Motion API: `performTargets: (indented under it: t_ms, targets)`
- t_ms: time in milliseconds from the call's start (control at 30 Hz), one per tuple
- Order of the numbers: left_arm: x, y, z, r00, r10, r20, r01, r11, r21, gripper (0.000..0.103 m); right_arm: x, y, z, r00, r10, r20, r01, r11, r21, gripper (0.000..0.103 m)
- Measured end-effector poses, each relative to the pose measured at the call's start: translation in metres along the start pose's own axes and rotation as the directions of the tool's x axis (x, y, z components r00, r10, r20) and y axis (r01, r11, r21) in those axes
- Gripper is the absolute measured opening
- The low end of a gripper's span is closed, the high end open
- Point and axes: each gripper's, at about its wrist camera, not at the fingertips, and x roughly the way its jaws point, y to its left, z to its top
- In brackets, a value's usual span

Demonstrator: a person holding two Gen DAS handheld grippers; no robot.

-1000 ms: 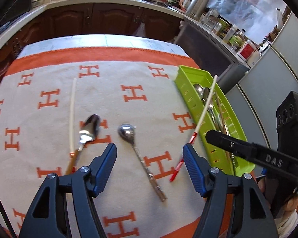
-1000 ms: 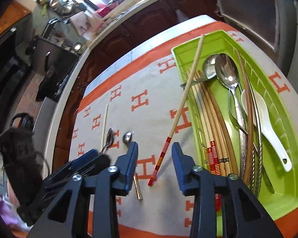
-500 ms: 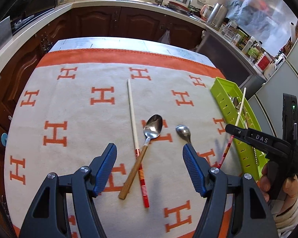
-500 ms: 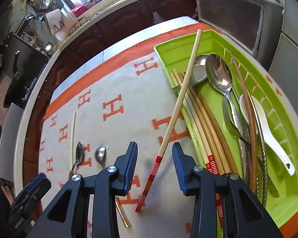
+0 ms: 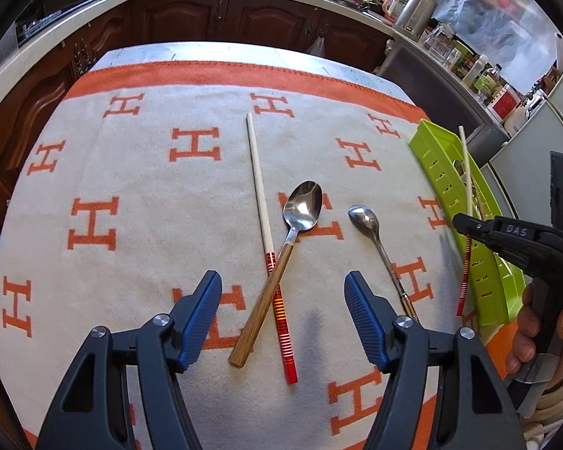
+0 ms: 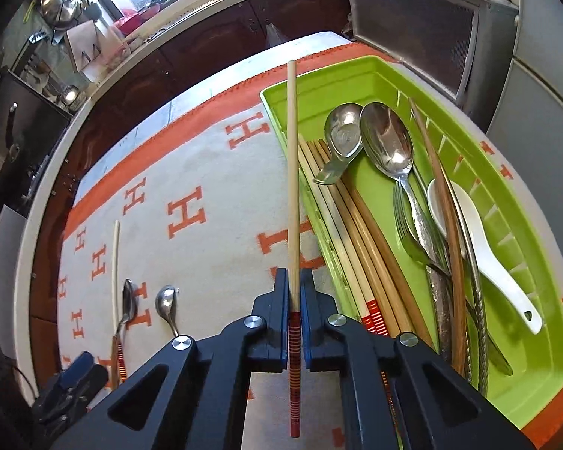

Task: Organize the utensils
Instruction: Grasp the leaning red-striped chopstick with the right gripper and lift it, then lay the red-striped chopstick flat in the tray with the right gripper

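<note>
My right gripper [image 6: 292,288] is shut on a pale chopstick [image 6: 292,172] near its red-banded end; the far tip leans over the left rim of the green tray [image 6: 506,225]. In the left wrist view the same chopstick [image 5: 466,187] rises beside the tray [image 5: 443,180]. My left gripper [image 5: 283,292] hovers above the cloth, jaws closing, with nothing pressed between them. Below it lie a wooden-handled spoon [image 5: 281,258] crossing a second red-ended chopstick [image 5: 262,217], and a small metal spoon [image 5: 375,240] to the right.
The tray holds several chopsticks [image 6: 356,232], metal spoons [image 6: 390,150], a fork and a white ceramic spoon [image 6: 484,255]. A cream cloth [image 5: 150,195] with orange H marks covers the table. A hand [image 5: 544,333] grips the right tool. Dark cabinets [image 5: 244,18] stand behind.
The right gripper closed on the chopstick that lay between its open fingers. The left gripper moved left across the cloth, so the wooden-handled spoon and second chopstick now lie between its fingers.
</note>
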Motion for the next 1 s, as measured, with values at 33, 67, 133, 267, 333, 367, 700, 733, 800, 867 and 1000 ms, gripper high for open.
performTargets:
  t_ms: [33, 67, 133, 267, 333, 367, 700, 733, 800, 867, 1000]
  targets:
    - [0.003, 0.001, 0.0, 1.0, -0.004, -0.009, 0.004, 1.0, -0.005, 0.06, -0.003, -0.003, 0.001, 1.0, 0.019, 0.003, -0.019, 1.0, 0.006, 0.005]
    - [0.005, 0.002, -0.001, 1.0, -0.006, -0.017, 0.006, 1.0, -0.01, 0.058, -0.007, -0.005, 0.0, 1.0, 0.027, 0.007, -0.027, 1.0, 0.008, 0.005]
    - [0.009, 0.002, -0.003, 1.0, -0.008, -0.026, 0.007, 1.0, -0.022, 0.058, -0.017, -0.008, 0.005, 0.997, 0.072, 0.023, -0.072, 0.997, 0.012, 0.005]
    - [0.013, 0.001, -0.004, 0.999, -0.006, -0.036, 0.004, 1.0, -0.03, 0.057, -0.045, -0.014, 0.015, 0.988, 0.153, 0.033, -0.152, 0.988, -0.014, 0.005]
    - [0.014, 0.0, -0.004, 0.999, -0.002, -0.035, 0.001, 1.0, -0.028, 0.057, -0.06, -0.016, 0.021, 0.984, 0.172, 0.033, -0.171, 0.984, -0.048, 0.005]
    - [0.014, -0.001, -0.004, 0.999, 0.0, -0.035, -0.001, 1.0, -0.026, 0.057, -0.068, -0.018, 0.024, 0.983, 0.182, 0.031, -0.18, 0.982, -0.065, 0.005]
    - [0.016, -0.006, -0.004, 0.999, 0.014, -0.042, -0.015, 0.999, -0.033, 0.056, -0.157, -0.043, 0.037, 0.989, 0.062, 0.135, -0.022, 0.961, -0.276, 0.005]
    - [0.016, -0.007, -0.004, 0.999, 0.014, -0.042, -0.015, 0.999, -0.033, 0.056, -0.165, -0.047, 0.038, 0.989, 0.05, 0.139, -0.008, 0.958, -0.286, 0.005]
    - [0.016, -0.007, -0.004, 0.999, 0.015, -0.042, -0.016, 0.999, -0.033, 0.056, -0.174, -0.05, 0.036, 0.988, 0.016, 0.153, 0.033, 0.95, -0.312, 0.005]
    - [0.016, -0.007, -0.004, 0.999, 0.014, -0.043, -0.015, 0.999, -0.032, 0.056, -0.18, -0.054, 0.034, 0.988, -0.003, 0.156, 0.056, 0.942, -0.331, 0.005]
    - [0.015, -0.008, -0.006, 0.999, 0.02, -0.043, -0.021, 0.999, -0.037, 0.056, -0.169, -0.061, 0.031, 0.99, -0.053, 0.127, 0.098, 0.922, -0.374, 0.005]
